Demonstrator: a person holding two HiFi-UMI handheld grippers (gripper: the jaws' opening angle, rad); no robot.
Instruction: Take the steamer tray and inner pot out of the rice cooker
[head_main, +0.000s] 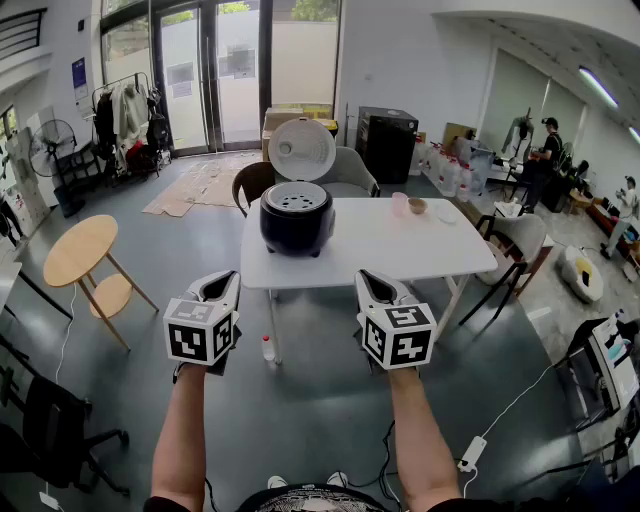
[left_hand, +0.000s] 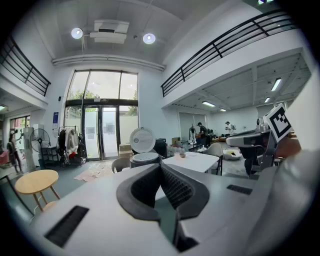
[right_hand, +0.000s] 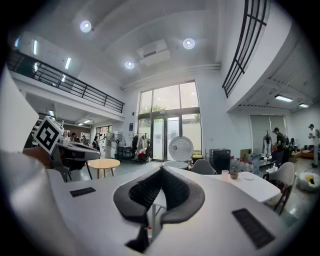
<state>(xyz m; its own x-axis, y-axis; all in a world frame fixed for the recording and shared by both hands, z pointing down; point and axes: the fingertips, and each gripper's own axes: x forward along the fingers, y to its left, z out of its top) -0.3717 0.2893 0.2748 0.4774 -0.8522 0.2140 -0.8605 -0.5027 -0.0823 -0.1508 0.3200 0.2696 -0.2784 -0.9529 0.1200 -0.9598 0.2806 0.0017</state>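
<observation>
1. Black round rice cooker (head_main: 297, 218): one, stands on the white rectangular table (head_main: 400, 255) at its left end, white round lid (head_main: 302, 150) hinged up and open.
2. Grey perforated steamer tray (head_main: 297, 197): one, seated in the cooker's mouth. Whatever lies under it is hidden.
3. Left gripper (head_main: 217, 289): dark ribbed jaws fully together, tips meeting, nothing between them. It touches nothing and is on the near side of the table, well apart from it.
4. Right gripper (head_main: 378, 288): jaws fully together too, nothing gripped or touched. Near side of the table, beside the left gripper with a gap between them.
5. The gripper views confirm it: left gripper (left_hand: 160, 166) and right gripper (right_hand: 161, 171) both have pads pressed together, with the cooker and table far ahead.
6. Arms: two bare forearms reach straight forward, roughly parallel. Both grippers are about level, noses tipped slightly down toward the table.
7. On the table's right part: one pink cup (head_main: 400, 203), one small brown bowl (head_main: 418, 206).
8. Behind the table: one brown chair (head_main: 252, 182), one grey chair (head_main: 352, 172).
9. Under the table, on the floor: one small bottle (head_main: 267, 348).
10. Left of the table: one round wooden side table (head_main: 80, 250).
</observation>
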